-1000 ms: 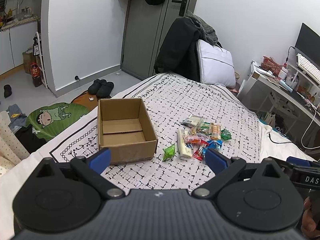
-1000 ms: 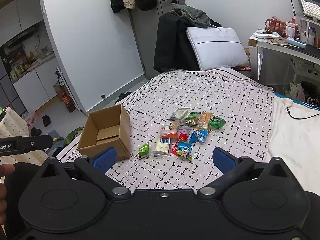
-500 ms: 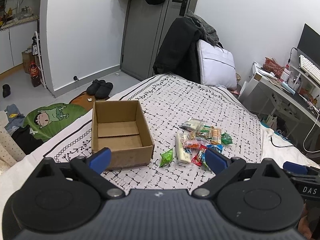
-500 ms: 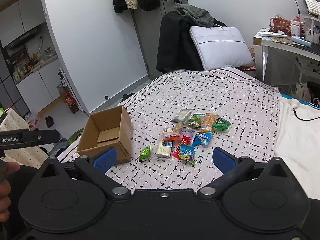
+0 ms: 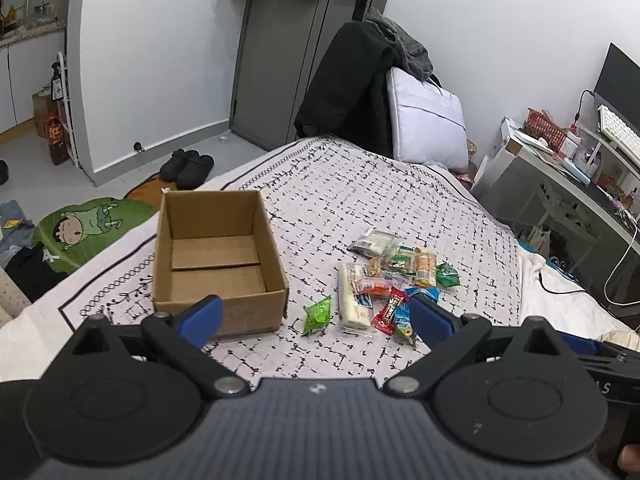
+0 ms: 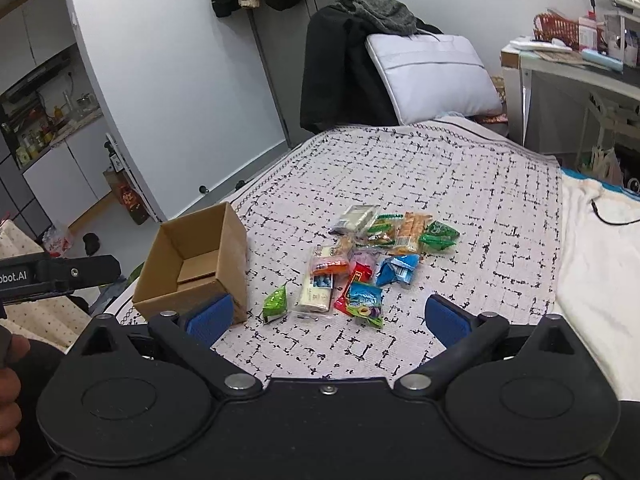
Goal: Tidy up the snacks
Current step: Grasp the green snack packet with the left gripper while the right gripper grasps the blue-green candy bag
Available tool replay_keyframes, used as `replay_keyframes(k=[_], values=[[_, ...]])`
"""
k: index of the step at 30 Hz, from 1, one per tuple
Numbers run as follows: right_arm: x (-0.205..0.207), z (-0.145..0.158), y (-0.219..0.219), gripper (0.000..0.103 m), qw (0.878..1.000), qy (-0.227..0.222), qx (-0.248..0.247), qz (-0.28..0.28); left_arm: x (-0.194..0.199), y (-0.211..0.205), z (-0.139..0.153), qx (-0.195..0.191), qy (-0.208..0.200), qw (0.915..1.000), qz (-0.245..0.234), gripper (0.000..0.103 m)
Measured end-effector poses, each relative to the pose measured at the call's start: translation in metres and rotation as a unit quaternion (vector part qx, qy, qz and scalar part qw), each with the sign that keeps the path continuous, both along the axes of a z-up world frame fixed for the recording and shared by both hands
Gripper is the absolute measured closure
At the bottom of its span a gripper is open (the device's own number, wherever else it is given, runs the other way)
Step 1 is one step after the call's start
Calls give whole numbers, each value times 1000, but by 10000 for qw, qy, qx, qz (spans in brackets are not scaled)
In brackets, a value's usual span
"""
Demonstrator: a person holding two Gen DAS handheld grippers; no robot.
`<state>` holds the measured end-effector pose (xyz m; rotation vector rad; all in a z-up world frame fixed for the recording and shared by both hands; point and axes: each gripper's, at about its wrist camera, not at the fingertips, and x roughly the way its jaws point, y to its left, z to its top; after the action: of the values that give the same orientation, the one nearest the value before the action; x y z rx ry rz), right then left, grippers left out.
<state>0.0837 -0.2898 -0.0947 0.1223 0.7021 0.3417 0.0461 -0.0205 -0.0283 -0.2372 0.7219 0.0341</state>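
The cardboard box (image 5: pixel 218 256) is sitting open-topped and empty on the bed (image 5: pixel 400 208), ahead and to the left of the left claw (image 5: pixel 316 314), its mouth facing up, presumably so packets can be dropped straight in. Its near wall is lying just beyond the left blue pad, its bottom flaps folded flat inside. The left claw is hanging above the bedspread with its fingers spread wide apart, gripping nothing; it is likely waiting over the gap between box and snacks.

Directly ahead of that claw, a small green packet (image 5: pixel 318 314) is lying alone, a little apart from the rest. Ahead and to the right, the snacks (image 5: pixel 392 276) are resting in a loose heap, several packets overlapping: a long white bar (image 5: pixel 352 300), a red wrapper (image 5: pixel 390 310), a blue one partly hidden behind the right pad, and orange, clear and green packs further off. They look light, crinkly and flat, so each probably needs a pinch by an edge.

In the right wrist view, the right claw (image 6: pixel 328 314) is also hovering with fingers wide apart and empty, the box (image 6: pixel 196 264) ahead to its left and the heap (image 6: pixel 372 256) straight ahead, the green packet (image 6: pixel 275 302) and a fruit-printed pack (image 6: pixel 364 304) nearest. No snack is in the box yet, so sorting seems barely begun.
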Motion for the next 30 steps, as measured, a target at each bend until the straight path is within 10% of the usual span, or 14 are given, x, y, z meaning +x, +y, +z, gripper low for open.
replay_keyframes(k=[30], values=[[106, -86, -11, 38, 9903, 1189, 722, -36, 97, -36, -82, -124, 914, 9951, 348, 28]])
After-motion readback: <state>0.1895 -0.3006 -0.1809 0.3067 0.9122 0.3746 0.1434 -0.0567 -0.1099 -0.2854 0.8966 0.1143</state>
